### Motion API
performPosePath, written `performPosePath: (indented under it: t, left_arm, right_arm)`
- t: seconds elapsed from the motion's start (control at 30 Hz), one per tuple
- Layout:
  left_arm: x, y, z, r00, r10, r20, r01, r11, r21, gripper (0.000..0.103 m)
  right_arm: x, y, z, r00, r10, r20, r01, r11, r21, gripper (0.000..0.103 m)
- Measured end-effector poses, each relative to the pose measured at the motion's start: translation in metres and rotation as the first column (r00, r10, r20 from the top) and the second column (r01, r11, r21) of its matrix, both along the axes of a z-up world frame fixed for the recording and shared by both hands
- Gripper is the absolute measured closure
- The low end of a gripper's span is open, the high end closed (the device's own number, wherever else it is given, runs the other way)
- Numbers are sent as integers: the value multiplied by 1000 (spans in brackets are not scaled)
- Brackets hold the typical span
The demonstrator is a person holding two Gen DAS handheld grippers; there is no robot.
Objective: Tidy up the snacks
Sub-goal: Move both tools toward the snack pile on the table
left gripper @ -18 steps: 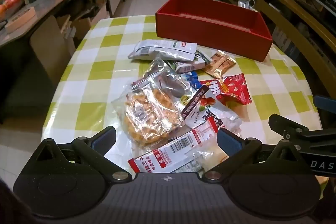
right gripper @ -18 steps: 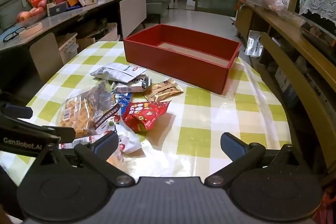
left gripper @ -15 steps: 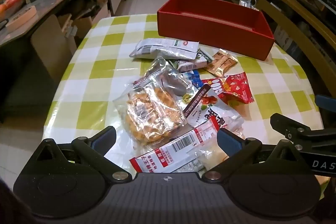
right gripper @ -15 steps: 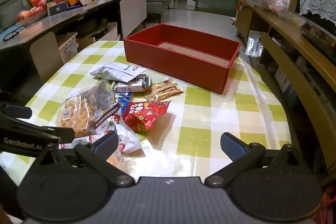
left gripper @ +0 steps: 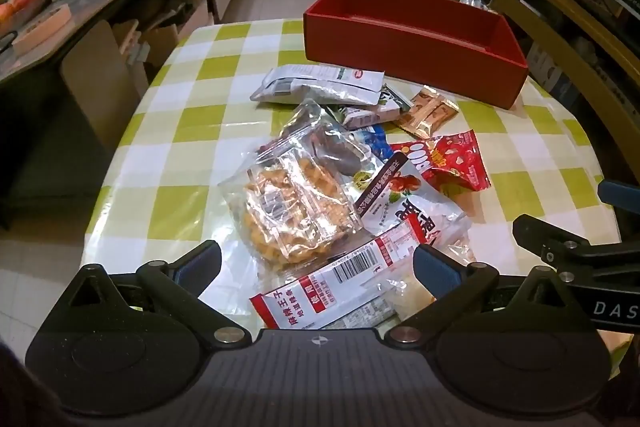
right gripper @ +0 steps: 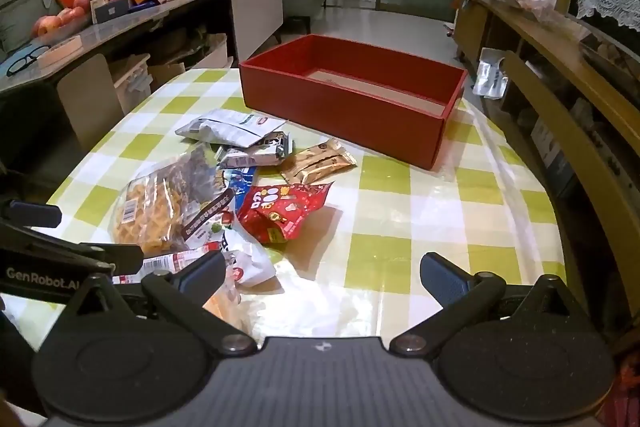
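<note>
On the checked table [left gripper: 192, 123], nothing had yet been sorted, as far as could be judged. The red box [left gripper: 408, 47] stood at the far right corner, and no packet could be seen inside it; all the snacks lay loose in a heap between the box and the near edge.

From left to right, the left gripper [left gripper: 316, 263] was held at the near edge with its jaws spread wide, nothing pressed between them. A clear bag of waffles [left gripper: 292, 211] lay just beyond it, and a red-and-white barcoded packet [left gripper: 340, 287] was seen partly between its fingers but ungripped. Farther back a grey-white pouch [left gripper: 320, 85] lay near the box wall, with a small brown packet [left gripper: 428, 113] to its right. A red packet [right gripper: 284, 211] lay at the right side of the heap. The right gripper [right gripper: 320, 275] was held over bare tablecloth right of the heap, jaws likewise wide and empty.

Every packet was judged still to be moved into the box.

Much of the heap was overlapped: a blue packet [left gripper: 378, 143] and a white packet with dark lettering [left gripper: 404, 203] were half buried, and the print was too small to be read. The box floor was largely hidden by its near wall. The near edge of the table was cut off by the gripper bodies.
</note>
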State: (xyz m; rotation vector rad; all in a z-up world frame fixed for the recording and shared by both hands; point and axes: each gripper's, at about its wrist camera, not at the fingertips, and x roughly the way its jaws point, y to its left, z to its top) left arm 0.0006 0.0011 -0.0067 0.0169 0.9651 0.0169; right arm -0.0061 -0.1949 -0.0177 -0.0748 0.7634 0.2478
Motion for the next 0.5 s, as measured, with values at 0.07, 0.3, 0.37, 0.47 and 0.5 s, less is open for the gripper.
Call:
performPosePath:
  t: [0.07, 0.3, 0.37, 0.47, 0.5]
  left_arm:
    - [0, 0, -1, 1000, 1, -2, -1, 1000, -1, 0]
    - [0, 1, -2, 1000, 1, -9, -1, 1000, 0, 0]
    - [0, 1, -2, 1000, 1, -12, -1, 1000, 2, 1]
    - [0, 1, -3, 1000, 2, -14, -2, 1000, 5, 1]
    - [0, 1, -3, 1000, 2, -15, -2, 1000, 5, 1]
  right_arm:
    - [0, 0, -1, 1000, 1, -1, -1, 1000, 0, 0]
    - [2, 1, -3, 1000, 8, -15, -7, 1000, 5, 0]
    - [3, 1, -4, 1000, 10, -18, -10, 1000, 4, 0]
    - [3, 2, -4, 1000, 14, -22, -14, 1000, 5, 0]
    - [3, 2, -4, 1000, 15, -24, -15, 1000, 5, 0]
